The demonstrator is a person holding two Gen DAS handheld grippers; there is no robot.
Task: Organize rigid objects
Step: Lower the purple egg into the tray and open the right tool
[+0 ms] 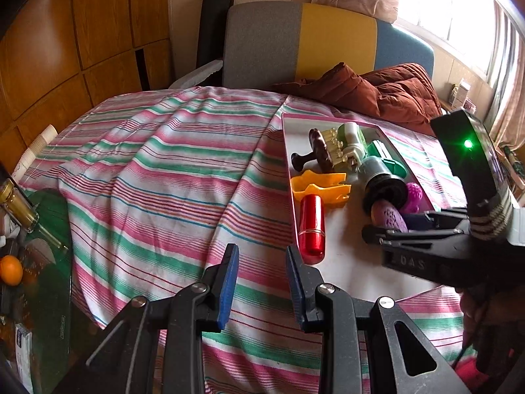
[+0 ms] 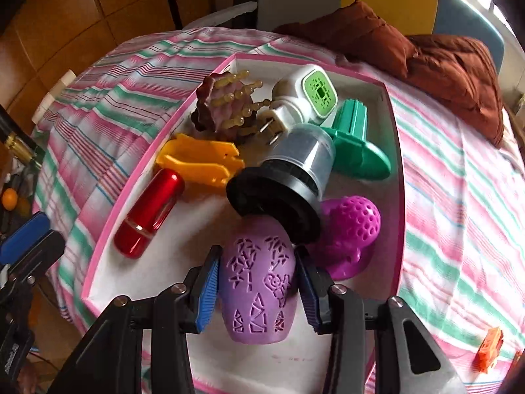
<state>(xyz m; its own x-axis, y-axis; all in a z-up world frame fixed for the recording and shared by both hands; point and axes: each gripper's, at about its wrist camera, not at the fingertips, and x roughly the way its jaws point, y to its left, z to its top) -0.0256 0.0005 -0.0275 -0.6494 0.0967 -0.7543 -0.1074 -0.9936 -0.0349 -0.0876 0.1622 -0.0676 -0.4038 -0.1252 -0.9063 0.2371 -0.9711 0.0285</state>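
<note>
My right gripper [image 2: 257, 252] is shut on a lilac egg-shaped shell with cut-out patterns [image 2: 257, 289], held just above the near half of a white tray with a pink rim [image 2: 108, 226]. In the tray lie a red metallic cylinder [image 2: 149, 213], a yellow clip [image 2: 200, 161], a brown brush with amber bristles [image 2: 220, 105], a white plug with a green face [image 2: 308, 98], a green part [image 2: 357, 144], a silver and black cylinder [image 2: 288, 177] and a magenta perforated piece [image 2: 347, 233]. My left gripper [image 1: 261, 252] hovers over the cloth left of the tray [image 1: 290, 164], jaws close together with nothing between them.
A pink, green and white striped cloth [image 1: 164, 170] covers the table. A brown padded blanket [image 1: 393, 95] lies behind the tray, in front of a grey, yellow and blue chair back [image 1: 295, 39]. A small orange object [image 2: 490, 348] sits on the cloth at right. A glass shelf with a bottle [image 1: 19, 207] and an orange [image 1: 10, 269] stands at left.
</note>
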